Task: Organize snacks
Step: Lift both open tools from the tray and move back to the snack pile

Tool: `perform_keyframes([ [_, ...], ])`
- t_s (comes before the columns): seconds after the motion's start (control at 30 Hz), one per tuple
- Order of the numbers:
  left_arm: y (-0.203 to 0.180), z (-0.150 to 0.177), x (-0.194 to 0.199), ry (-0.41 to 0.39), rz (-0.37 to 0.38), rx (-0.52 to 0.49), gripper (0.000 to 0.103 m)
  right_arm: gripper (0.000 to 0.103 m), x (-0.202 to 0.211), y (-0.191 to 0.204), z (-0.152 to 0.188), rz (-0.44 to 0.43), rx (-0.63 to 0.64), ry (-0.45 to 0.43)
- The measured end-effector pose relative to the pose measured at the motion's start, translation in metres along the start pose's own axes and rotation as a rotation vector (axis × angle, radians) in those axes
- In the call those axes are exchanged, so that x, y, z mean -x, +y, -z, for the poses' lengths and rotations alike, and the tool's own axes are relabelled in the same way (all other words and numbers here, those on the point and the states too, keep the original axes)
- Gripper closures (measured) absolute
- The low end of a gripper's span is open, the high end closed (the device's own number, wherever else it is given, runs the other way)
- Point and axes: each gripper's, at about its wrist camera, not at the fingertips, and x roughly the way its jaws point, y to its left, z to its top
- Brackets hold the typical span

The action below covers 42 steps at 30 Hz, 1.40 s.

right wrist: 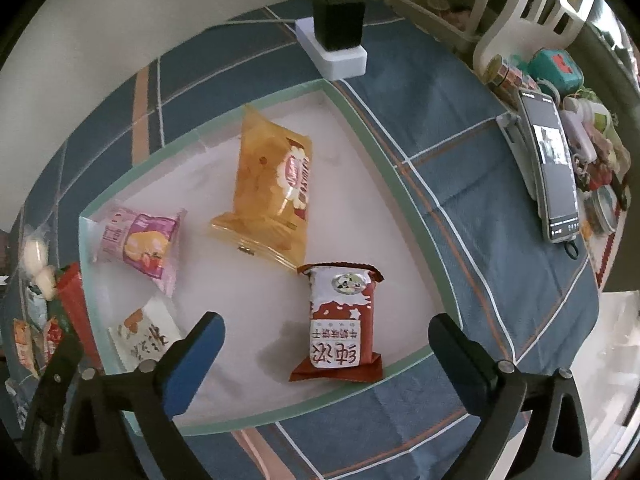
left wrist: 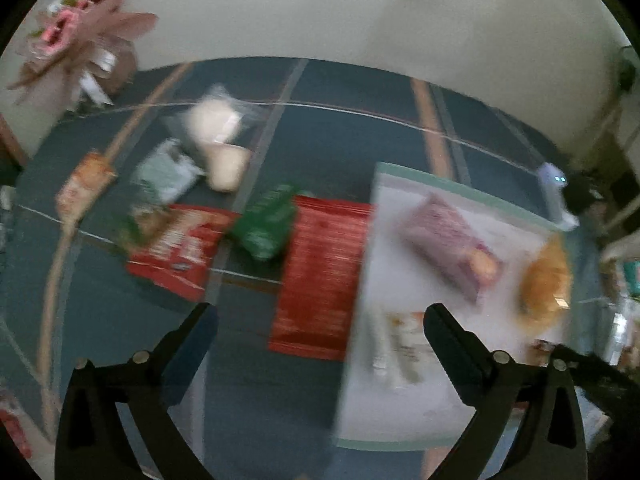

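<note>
Sorting snacks into the tray [right wrist: 372, 152]: four packets already lie inside it, the red-and-white packet [right wrist: 340, 324] between and just ahead of the right gripper [right wrist: 326, 340] fingers, which are spread and empty. Ahead and to the left of the left gripper [left wrist: 320, 328], also spread and empty, several loose packets, among them a green packet [left wrist: 266, 226], remain on the tablecloth [left wrist: 340, 128], so the task looks roughly half done.

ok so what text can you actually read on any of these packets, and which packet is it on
red-and-white packet, large characters, upside down to the right wrist camera: "纯浓"
Same packet, smaller row of characters above them: too small to read surely.
White packet: brush-style characters, partly hidden by the right gripper, not readable.
Orange packet: red oval logo, blurred.
Pink packet: print too small.
Left wrist view: all blurred.
</note>
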Motion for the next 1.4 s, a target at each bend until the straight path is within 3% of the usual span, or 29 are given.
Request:
perform_keyframes([
  [0.2,0.035,-0.005,-0.003,0.007,-0.126,0.020,0.000,0.000,0.011,0.023,0.010,-0.034,0.047,-0.008],
  [0.47,0.095,-0.012,-0.007,0.042,-0.189,0.142,0.000,0.000,0.023,0.089,0.039,-0.097,0.231,-0.018],
  [0.73,0.148,-0.013,-0.006,0.038,-0.260,0.281,0.000,0.000,0.022,0.130,0.065,-0.115,0.357,-0.012],
  [0.97,0.185,-0.011,-0.007,0.040,-0.261,0.386,0.001,0.000,0.026,0.156,0.077,-0.169,0.407,-0.010],
  [1.13,0.183,-0.015,-0.010,0.034,-0.232,0.371,0.001,0.000,0.031,0.181,0.075,-0.181,0.447,-0.056],
  [1.4,0.162,-0.032,-0.022,0.021,-0.112,0.314,0.000,0.000,0.022,0.203,0.067,-0.189,0.482,-0.083],
])
